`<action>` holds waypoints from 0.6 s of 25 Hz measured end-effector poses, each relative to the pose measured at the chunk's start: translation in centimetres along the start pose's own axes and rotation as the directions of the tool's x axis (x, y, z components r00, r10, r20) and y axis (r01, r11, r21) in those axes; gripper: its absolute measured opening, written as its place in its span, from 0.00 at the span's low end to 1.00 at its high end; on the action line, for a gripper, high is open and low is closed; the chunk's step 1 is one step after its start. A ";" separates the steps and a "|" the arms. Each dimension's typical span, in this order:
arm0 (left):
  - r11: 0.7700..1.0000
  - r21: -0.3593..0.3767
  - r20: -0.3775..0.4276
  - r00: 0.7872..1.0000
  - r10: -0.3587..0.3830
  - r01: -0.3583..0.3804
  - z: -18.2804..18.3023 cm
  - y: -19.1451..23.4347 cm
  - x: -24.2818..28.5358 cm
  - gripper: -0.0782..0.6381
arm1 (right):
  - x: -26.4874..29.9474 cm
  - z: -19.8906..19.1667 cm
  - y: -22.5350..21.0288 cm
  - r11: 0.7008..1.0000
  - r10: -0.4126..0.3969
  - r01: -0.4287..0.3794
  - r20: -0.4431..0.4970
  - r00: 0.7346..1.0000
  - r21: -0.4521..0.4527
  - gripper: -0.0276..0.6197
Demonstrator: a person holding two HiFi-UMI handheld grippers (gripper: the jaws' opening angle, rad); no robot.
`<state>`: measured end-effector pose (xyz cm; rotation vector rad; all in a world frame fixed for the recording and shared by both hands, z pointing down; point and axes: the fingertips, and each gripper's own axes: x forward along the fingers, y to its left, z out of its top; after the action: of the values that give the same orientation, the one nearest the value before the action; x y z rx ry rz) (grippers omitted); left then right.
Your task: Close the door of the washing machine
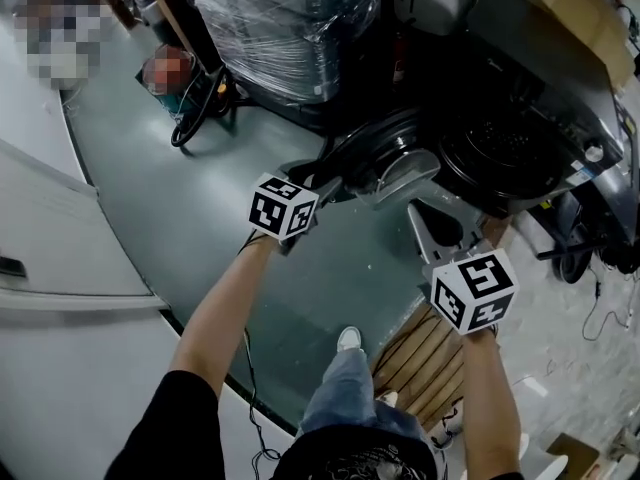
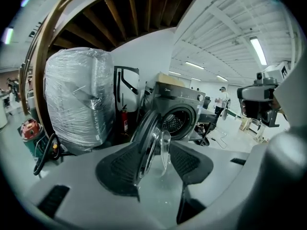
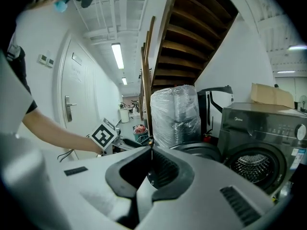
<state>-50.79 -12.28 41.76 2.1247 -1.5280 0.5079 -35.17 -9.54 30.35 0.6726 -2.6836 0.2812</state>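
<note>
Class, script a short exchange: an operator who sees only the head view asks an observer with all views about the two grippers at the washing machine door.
Operator: Has the left gripper got the door?
Observer: No. Its jaws stand apart; the open door's edge shows in the gap, apparently untouched.
Operator: And the right gripper?
Observer: Its jaws are together, with nothing between them.

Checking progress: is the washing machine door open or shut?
Open: the door stands swung outward, leaving the drum exposed.
</note>
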 end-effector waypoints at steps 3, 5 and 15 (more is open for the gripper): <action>0.999 -0.028 -0.030 0.999 -0.019 0.018 -1.3 1.7 2.1 0.42 | 0.6 -0.3 -0.4 1.000 -0.003 0.003 -0.020 1.000 0.003 0.08; 0.999 -0.028 -0.044 0.999 -0.025 0.023 -2.1 2.7 3.5 0.42 | 1.1 -0.7 -0.7 1.000 -0.005 0.005 -0.030 1.000 0.001 0.08; 0.994 0.085 -0.106 0.993 -0.061 0.070 -4.5 6.5 8.6 0.42 | 3.4 -4.0 -2.6 0.998 0.037 -0.035 -0.068 0.997 0.043 0.08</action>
<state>-54.35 -18.17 51.18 2.1716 -1.3979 0.6621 -35.52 -12.10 35.61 0.6156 -2.6328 0.3637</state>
